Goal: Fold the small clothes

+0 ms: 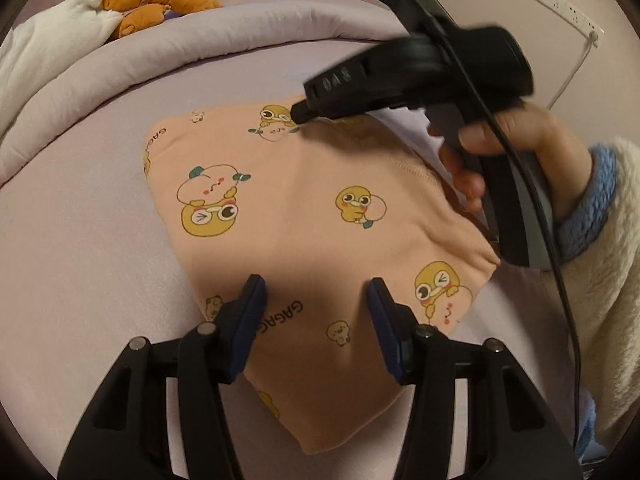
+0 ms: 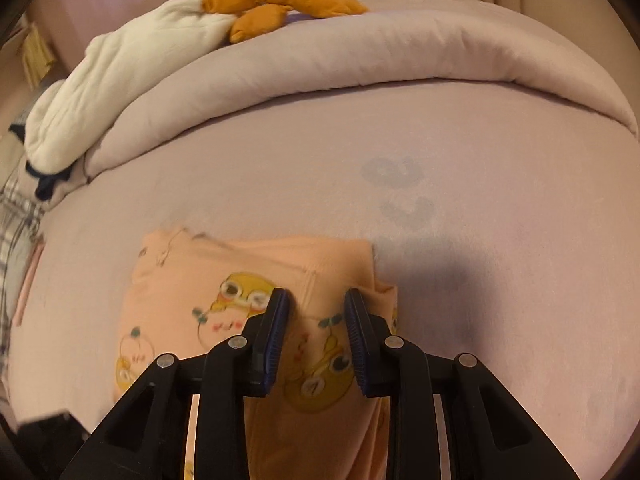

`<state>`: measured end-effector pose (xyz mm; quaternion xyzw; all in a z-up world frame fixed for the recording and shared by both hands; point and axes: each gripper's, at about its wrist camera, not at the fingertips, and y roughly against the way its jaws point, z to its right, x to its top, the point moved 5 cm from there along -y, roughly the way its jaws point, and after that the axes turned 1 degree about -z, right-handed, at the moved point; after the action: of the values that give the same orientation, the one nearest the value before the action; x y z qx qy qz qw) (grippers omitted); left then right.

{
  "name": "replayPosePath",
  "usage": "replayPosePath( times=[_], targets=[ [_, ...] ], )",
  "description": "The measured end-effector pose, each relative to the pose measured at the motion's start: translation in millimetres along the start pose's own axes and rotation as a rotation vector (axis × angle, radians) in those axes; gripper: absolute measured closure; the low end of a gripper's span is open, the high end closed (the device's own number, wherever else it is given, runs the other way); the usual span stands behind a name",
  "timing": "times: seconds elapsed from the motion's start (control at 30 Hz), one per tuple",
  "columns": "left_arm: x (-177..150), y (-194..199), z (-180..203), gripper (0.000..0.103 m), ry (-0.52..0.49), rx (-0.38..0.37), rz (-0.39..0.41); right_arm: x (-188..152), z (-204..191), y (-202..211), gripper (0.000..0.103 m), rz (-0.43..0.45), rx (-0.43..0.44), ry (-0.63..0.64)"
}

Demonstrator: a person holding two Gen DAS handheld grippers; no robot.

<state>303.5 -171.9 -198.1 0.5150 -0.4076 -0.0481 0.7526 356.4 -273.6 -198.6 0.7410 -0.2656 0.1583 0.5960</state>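
Note:
A small peach garment (image 1: 288, 216) printed with yellow cartoon ducks lies folded on the pale pink bed sheet (image 1: 80, 248). My left gripper (image 1: 316, 292) is open just above its near part, holding nothing. My right gripper (image 2: 316, 300) is open over the garment's far right part (image 2: 224, 280), its jaws apart with cloth showing between them but not pinched. In the left wrist view the right gripper (image 1: 300, 114) reaches in from the right, its tip over the garment's far edge, held by a hand in a fleece sleeve.
A rolled pink duvet (image 2: 360, 56) runs along the back of the bed. A white blanket (image 2: 120, 76) and an orange plush toy (image 2: 280, 0) lie on it at the back left. A wall socket strip (image 1: 560, 4) is at the right.

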Motion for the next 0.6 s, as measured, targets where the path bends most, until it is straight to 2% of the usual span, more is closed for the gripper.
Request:
replayPosePath(
  times=[0.07,0.13,0.2,0.27,0.37,0.47,0.6],
  targets=[
    [1.1,2.8,-2.5,0.051,0.012,-0.010,0.007,-0.7,1.6,9.3,0.075,0.016,0.036,-0.034],
    [-0.6,12.8,-6.8,0.049,0.062,-0.049,0.025,-8.6,6.2,32.5,0.075,0.059,0.139,-0.089],
    [-5.0,25.0,-15.5,0.040,0.145,-0.092,0.047,-22.5,14.4,52.4,0.070,0.074,0.217,-0.126],
    [-0.5,26.5,-23.8,0.030,0.208,-0.072,0.068,-32.8,25.5,61.6,0.057,0.064,0.264,-0.162],
    [-2.9,31.7,-31.9,0.028,0.259,-0.042,0.071,-49.7,42.6,72.2,0.054,0.040,0.361,-0.241],
    [-3.7,28.7,-38.4,0.028,0.322,-0.064,0.045,-62.2,54.6,75.2,0.044,0.007,0.378,-0.289],
    [-1.6,29.6,-37.9,0.019,0.371,-0.091,0.029,-73.7,59.5,73.8,0.041,-0.031,0.369,-0.291]
  ],
)
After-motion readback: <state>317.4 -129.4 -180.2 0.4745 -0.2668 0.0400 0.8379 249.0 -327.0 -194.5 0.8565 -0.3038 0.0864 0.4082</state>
